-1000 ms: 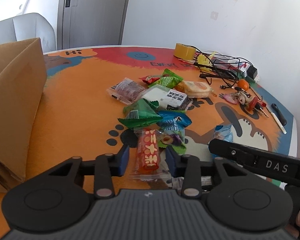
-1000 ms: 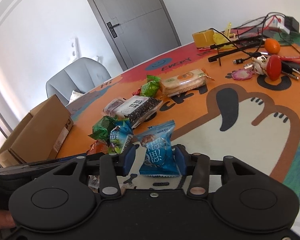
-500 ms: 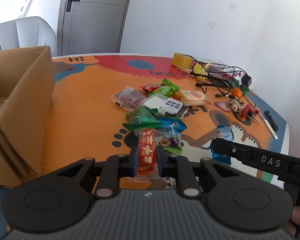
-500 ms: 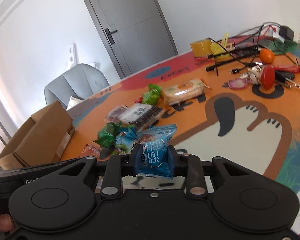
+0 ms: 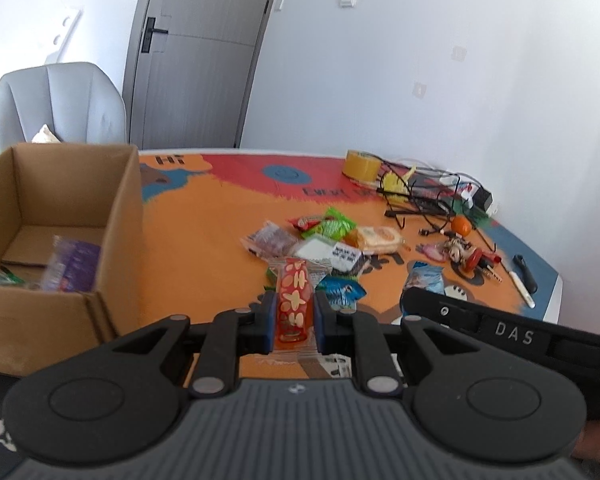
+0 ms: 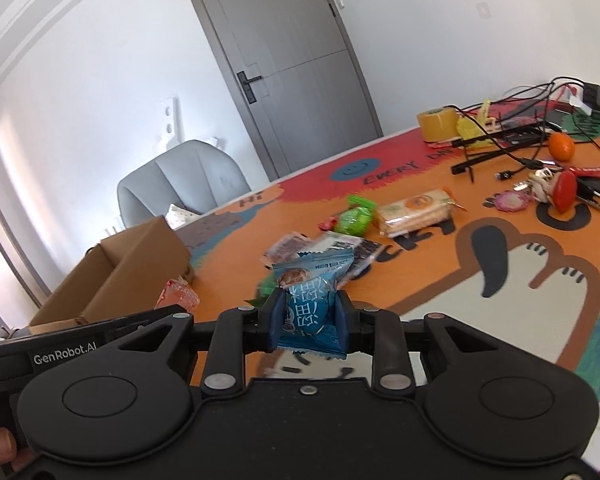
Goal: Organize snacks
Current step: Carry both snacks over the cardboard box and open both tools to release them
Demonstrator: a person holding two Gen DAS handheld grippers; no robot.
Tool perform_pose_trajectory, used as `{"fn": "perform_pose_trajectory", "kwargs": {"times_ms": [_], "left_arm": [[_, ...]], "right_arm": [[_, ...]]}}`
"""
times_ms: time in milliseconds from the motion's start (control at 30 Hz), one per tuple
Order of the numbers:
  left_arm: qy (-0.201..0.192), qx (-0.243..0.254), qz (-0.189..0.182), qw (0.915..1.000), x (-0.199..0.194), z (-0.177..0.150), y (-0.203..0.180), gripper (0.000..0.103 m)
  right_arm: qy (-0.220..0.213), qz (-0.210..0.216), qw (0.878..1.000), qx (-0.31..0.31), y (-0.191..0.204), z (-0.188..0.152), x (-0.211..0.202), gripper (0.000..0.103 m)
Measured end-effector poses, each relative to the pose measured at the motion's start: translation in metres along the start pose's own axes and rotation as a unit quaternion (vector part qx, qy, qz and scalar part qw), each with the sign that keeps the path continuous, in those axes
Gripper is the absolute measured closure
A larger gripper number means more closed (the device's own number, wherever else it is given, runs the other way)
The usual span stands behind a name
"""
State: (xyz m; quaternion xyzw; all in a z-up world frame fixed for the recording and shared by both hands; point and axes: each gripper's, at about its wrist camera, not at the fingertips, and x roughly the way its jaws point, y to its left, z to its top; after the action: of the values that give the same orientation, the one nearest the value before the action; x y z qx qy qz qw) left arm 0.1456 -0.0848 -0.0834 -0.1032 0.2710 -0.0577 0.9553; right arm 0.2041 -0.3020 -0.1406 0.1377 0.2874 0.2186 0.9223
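Observation:
My left gripper (image 5: 291,314) is shut on a red snack pack with yellow flowers (image 5: 294,300), held above the table. My right gripper (image 6: 308,316) is shut on a blue snack pack (image 6: 310,300), also lifted off the table. An open cardboard box (image 5: 60,216) stands at the left and holds a purple pack (image 5: 74,264). It also shows in the right wrist view (image 6: 120,268). Several loose snack packs (image 5: 320,240) lie in a pile on the colourful mat (image 5: 204,240).
Yellow tape roll (image 5: 360,166), tangled black cables (image 5: 424,196), an orange (image 5: 460,225), keys (image 5: 468,254) and pens (image 5: 524,284) lie at the far right. A grey chair (image 5: 60,104) stands behind the box. The table edge (image 5: 556,292) runs along the right.
Both grippers closed on their packs and lifted them off the table. The left gripper swung left, so the inside of the box has come into view.

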Motion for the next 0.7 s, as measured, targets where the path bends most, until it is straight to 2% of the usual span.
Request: {"fn": "perform_pose_trajectory", "kwargs": {"times_ms": [700], "left_arm": [[-0.058,-0.021,0.037,0.9974,-0.056,0.029,0.044,0.086]], "right_arm": [[0.009,0.068,0.997,-0.029,0.071,0.022,0.009,0.075]]}}
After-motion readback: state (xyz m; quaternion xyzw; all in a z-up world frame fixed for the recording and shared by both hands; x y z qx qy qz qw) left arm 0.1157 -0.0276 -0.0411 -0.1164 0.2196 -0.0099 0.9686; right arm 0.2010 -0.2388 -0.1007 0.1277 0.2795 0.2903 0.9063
